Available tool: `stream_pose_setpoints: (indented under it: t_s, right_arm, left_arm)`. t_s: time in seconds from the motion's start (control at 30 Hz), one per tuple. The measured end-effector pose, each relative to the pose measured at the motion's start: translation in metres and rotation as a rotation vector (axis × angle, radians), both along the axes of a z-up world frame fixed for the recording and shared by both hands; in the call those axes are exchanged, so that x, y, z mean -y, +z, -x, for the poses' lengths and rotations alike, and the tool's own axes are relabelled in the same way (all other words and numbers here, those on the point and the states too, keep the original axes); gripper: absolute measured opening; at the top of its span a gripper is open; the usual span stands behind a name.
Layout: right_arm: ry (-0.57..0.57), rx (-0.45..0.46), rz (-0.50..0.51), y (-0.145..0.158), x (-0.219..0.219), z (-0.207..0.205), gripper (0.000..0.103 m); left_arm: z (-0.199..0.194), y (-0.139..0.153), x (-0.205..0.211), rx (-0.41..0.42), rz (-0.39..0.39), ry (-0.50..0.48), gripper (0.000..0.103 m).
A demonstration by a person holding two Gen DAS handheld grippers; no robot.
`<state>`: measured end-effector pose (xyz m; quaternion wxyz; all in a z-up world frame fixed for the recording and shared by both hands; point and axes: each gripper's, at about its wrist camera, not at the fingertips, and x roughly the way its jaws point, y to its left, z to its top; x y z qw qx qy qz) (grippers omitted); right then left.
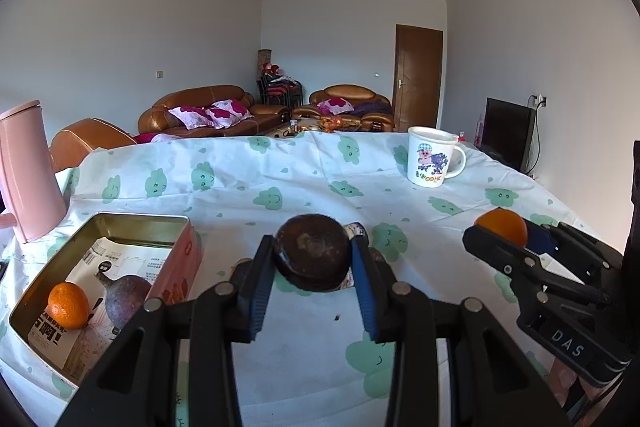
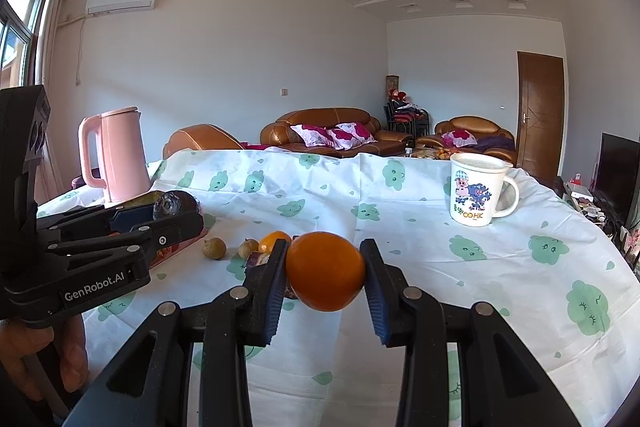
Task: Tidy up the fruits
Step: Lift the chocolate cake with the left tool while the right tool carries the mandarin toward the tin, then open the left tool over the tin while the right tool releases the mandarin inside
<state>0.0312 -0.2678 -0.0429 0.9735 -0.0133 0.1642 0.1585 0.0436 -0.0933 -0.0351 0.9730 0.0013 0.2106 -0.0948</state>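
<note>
My left gripper (image 1: 313,259) is shut on a dark brown round fruit (image 1: 312,253) and holds it above the tablecloth. My right gripper (image 2: 325,269) is shut on an orange (image 2: 325,271), also held above the table. The orange also shows in the left wrist view (image 1: 502,225). A pink tin box (image 1: 100,291) at the left holds another orange (image 1: 68,305) and a dark pear-shaped fruit (image 1: 124,297) on printed paper. Two small brown fruits (image 2: 214,248) and an orange piece (image 2: 272,241) lie on the cloth behind the right gripper.
A cartoon mug (image 1: 432,157) stands far right on the cloud-print tablecloth (image 1: 280,187). A pink kettle (image 1: 26,171) stands at the far left. Sofas, a door and a TV are beyond the table.
</note>
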Motion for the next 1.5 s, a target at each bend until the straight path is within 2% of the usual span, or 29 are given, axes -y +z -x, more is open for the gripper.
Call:
stream_pose_setpoints:
  t_s: [0.4,0.8,1.07,1.5]
  right_arm:
    - [0.102,0.001,-0.009,0.021,-0.038,-0.007,0.038]
    - [0.276,0.016,0.053,0.051,-0.123,-0.016,0.038]
    - [0.369,-0.013,0.091,0.041,-0.181,-0.026,0.038]
    - [0.469,-0.154,0.13,0.002,-0.236,-0.041,0.038]
  left_arm:
    - [0.01,0.009,-0.04,0.003,0.001,0.093,0.039]
    - [0.018,0.016,-0.112,-0.011,0.004,0.252,0.039]
    - [0.017,0.007,-0.153,-0.046,0.001,0.334,0.039]
    - [0.008,-0.014,-0.2,-0.146,0.014,0.41,0.039]
